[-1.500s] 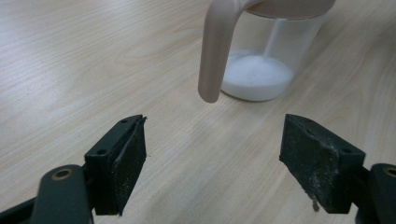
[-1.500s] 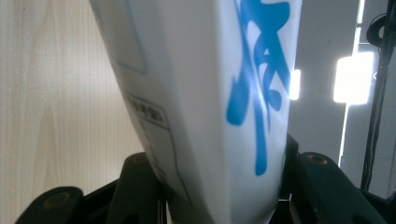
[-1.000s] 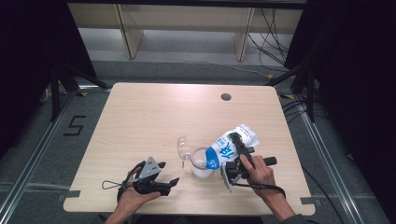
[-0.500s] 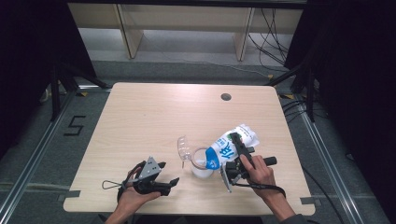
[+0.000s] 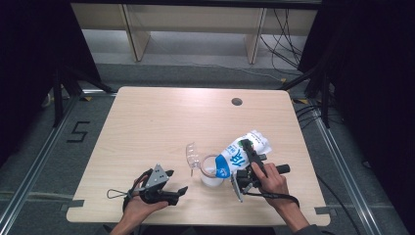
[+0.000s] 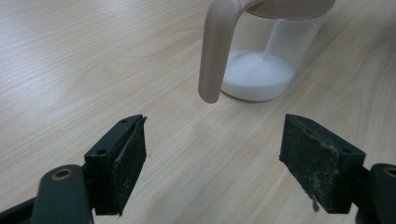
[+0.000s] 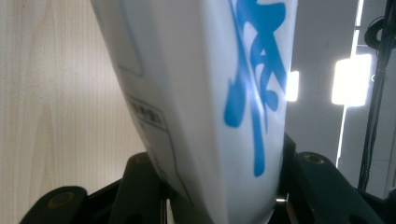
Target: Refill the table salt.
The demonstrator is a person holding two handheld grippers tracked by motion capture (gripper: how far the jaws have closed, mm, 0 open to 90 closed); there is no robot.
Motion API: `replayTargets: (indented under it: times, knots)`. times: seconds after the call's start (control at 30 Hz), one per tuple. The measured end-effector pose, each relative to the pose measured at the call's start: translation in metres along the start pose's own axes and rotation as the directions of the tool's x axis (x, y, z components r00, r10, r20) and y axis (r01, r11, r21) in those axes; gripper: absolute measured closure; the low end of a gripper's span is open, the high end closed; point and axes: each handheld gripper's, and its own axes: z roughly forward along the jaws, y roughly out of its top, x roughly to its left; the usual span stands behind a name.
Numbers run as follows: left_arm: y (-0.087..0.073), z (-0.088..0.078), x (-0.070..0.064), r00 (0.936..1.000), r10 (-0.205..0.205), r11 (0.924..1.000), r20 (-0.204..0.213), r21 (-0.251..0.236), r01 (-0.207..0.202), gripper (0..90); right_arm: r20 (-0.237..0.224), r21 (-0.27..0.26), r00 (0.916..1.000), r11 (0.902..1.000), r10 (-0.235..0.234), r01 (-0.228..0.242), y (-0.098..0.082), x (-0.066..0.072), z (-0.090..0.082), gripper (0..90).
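Note:
A white carton with blue lettering (image 5: 240,152) (image 7: 205,93) is tipped leftward over a clear measuring jug (image 5: 211,172) with a beige rim and handle. White liquid streams into the jug (image 6: 261,70), pooling at its bottom. My right gripper (image 5: 246,169) is shut on the carton, its black jaws pressing both sides. My left gripper (image 5: 173,186) rests low on the table at the front left, open, jaws wide and empty (image 6: 212,168), pointing at the jug's beige handle (image 6: 212,51).
A clear plastic lid or scoop (image 5: 192,152) lies just left of the jug. The wooden table (image 5: 161,122) has a round cable hole (image 5: 237,102) near its far edge. Dark shelving and cables stand beyond the table.

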Motion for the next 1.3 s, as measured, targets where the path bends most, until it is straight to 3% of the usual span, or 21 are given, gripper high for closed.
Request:
replayTargets:
  times: [0.07,0.1,0.13,0.3,0.5,0.53,0.63,0.7,0.87,0.9,0.93,0.97,1.03,1.1,1.13,1.3]
  knots:
    - [0.0000,0.0001,0.0002,1.0000,0.001,1.0000,0.000,0.002,-0.001,22.1,-0.006,0.017,0.9983,0.9982,0.057,-0.057,-0.0005,0.0040,-0.0009,60.8]
    - [-0.0002,0.0005,-0.0003,1.0000,-0.009,1.0000,-0.001,0.000,0.009,22.1,-0.005,0.011,0.9993,0.9992,0.037,-0.037,-0.0003,0.0025,-0.0005,60.8]
    - [-0.0002,0.0005,-0.0003,1.0000,-0.008,1.0000,-0.001,0.000,0.008,22.1,0.000,-0.003,0.9999,0.9999,-0.011,0.011,0.0000,-0.0010,0.0002,60.8]
    - [0.0001,0.0005,0.0007,1.0000,0.006,1.0000,-0.002,0.001,-0.006,22.1,-0.003,0.001,1.0000,1.0000,-0.001,0.001,0.0000,-0.0003,0.0001,61.0]
    - [-0.0003,0.0004,-0.0001,1.0000,-0.005,1.0000,-0.005,0.004,0.005,22.1,-0.003,-0.001,1.0000,1.0000,0.002,-0.002,0.0000,-0.0001,0.0000,61.1]
    - [-0.0004,0.0005,-0.0002,1.0000,-0.008,1.0000,0.000,0.003,0.008,22.1,-0.009,0.015,0.9984,0.9983,0.056,-0.056,-0.0004,0.0037,-0.0008,61.2]
    - [0.0002,0.0003,0.0006,1.0000,0.006,1.0000,-0.005,0.004,-0.006,22.1,-0.008,0.012,0.9985,0.9984,0.054,-0.054,-0.0005,0.0033,-0.0006,61.3]
    - [-0.0002,0.0004,0.0000,1.0000,-0.004,1.0000,0.000,-0.001,0.004,22.1,-0.003,-0.004,0.9999,0.9999,-0.011,0.011,0.0000,-0.0013,0.0001,61.4]
    - [0.0000,-0.0001,0.0005,1.0000,0.000,1.0000,-0.005,0.003,0.000,22.1,-0.005,0.001,1.0000,1.0000,0.001,-0.001,0.0001,-0.0005,-0.0001,61.5]
    - [0.0000,-0.0002,0.0003,1.0000,0.002,1.0000,-0.005,0.003,-0.002,22.1,-0.011,0.024,0.9961,0.9958,0.088,-0.088,-0.0005,0.0057,-0.0013,61.5]
    - [-0.0002,0.0004,0.0003,1.0000,-0.001,1.0000,0.000,-0.001,0.001,22.1,-0.006,0.003,1.0000,1.0000,0.008,-0.008,0.0000,0.0000,-0.0002,61.6]
    - [-0.0001,0.0005,0.0002,1.0000,-0.002,1.0000,-0.003,0.000,0.002,22.1,-0.004,0.000,0.9996,0.9996,-0.027,0.027,0.0005,-0.0027,-0.0002,61.6]
    - [0.0000,0.0003,0.0004,1.0000,-0.002,1.0000,-0.001,0.000,0.002,22.1,-0.004,0.001,1.0000,1.0000,0.002,-0.002,-0.0001,-0.0003,0.0001,61.7]
    - [-0.0002,0.0001,0.0000,1.0000,-0.004,1.0000,0.000,0.003,0.004,22.1,-0.004,0.004,1.0000,1.0000,-0.003,0.003,-0.0001,-0.0009,-0.0004,61.7]
    - [0.0000,0.0004,0.0003,1.0000,0.000,1.0000,0.000,-0.001,0.000,22.1,-0.007,0.013,0.9985,0.9984,0.055,-0.055,-0.0006,0.0032,-0.0008,61.7]
    - [0.0000,0.0000,0.0004,1.0000,0.003,1.0000,-0.001,0.002,-0.003,22.1,-0.009,0.014,0.9988,0.9987,0.049,-0.049,-0.0004,0.0028,-0.0010,61.8]
